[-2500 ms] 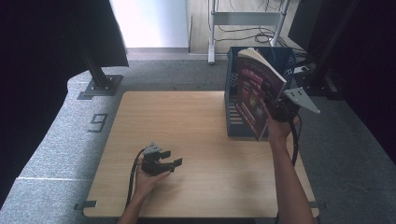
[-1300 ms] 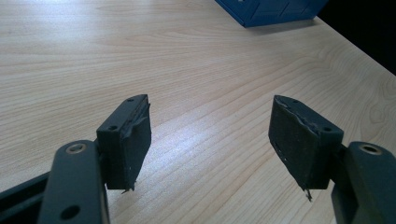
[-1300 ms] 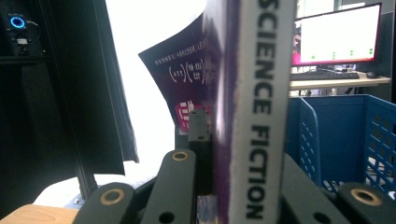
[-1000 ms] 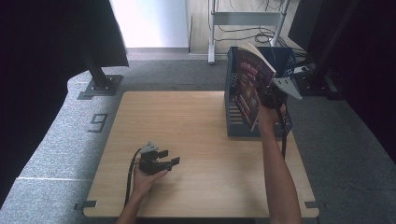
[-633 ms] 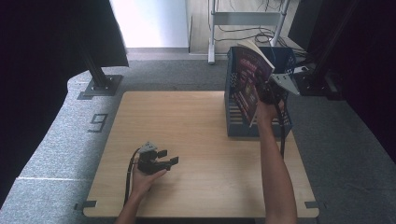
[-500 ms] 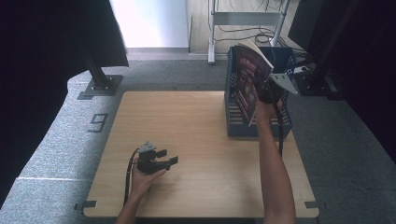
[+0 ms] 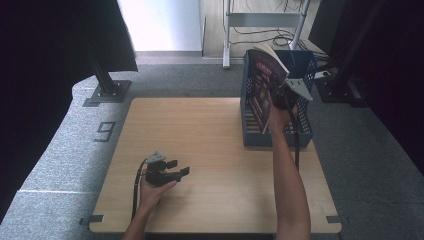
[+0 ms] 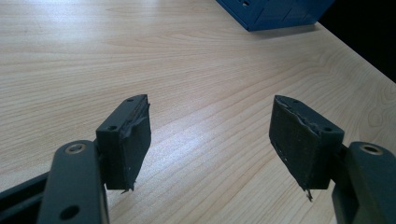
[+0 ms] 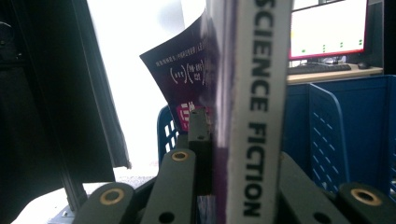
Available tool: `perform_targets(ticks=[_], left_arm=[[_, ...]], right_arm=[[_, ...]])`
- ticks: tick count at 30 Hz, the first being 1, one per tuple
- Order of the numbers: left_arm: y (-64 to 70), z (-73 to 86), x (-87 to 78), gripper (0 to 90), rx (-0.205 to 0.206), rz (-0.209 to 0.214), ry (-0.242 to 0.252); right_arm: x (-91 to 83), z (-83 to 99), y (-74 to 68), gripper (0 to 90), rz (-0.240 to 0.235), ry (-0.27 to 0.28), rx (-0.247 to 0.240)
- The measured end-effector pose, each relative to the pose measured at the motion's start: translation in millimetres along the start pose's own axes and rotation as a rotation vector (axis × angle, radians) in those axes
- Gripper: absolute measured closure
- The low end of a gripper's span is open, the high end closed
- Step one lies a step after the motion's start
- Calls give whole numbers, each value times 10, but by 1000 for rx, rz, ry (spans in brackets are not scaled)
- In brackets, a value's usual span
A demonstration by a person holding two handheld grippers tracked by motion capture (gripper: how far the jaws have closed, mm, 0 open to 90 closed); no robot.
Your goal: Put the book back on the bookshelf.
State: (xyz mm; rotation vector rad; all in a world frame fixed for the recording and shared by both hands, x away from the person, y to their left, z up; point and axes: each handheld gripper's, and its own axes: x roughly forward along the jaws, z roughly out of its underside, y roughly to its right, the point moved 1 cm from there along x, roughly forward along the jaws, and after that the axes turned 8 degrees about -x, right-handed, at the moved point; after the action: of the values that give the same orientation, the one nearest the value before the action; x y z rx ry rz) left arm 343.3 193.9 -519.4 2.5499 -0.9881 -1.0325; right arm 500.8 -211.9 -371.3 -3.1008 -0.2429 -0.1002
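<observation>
The right gripper (image 7: 281, 98) was squeezing a book (image 7: 264, 80) by its edge, holding it tilted over the blue basket (image 7: 280, 137) at the far right corner of the table (image 7: 210, 150). The left gripper (image 7: 170, 173) rested wide open near the front edge. The book's bottom corner could catch on the basket's rim or divider and slip out, because the grip was thin.

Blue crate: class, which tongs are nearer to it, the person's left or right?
Right. The right tongs hold a book over the crate; the left tongs rest open on the table, well away.
</observation>
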Motion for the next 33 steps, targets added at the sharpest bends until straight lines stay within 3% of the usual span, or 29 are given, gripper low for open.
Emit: perform_targets(ticks=[4,18,33], left_arm=[[-3,3,0,296,-3,1,1],[-17,7,-4,296,-4,2,4],[-29,4,-31,297,-6,5,14]], right_arm=[[38,6,1,813,-3,2,4],[147,53,-96,811,5,-28,-49],[273,267,-191,810,10,-81,-65]])
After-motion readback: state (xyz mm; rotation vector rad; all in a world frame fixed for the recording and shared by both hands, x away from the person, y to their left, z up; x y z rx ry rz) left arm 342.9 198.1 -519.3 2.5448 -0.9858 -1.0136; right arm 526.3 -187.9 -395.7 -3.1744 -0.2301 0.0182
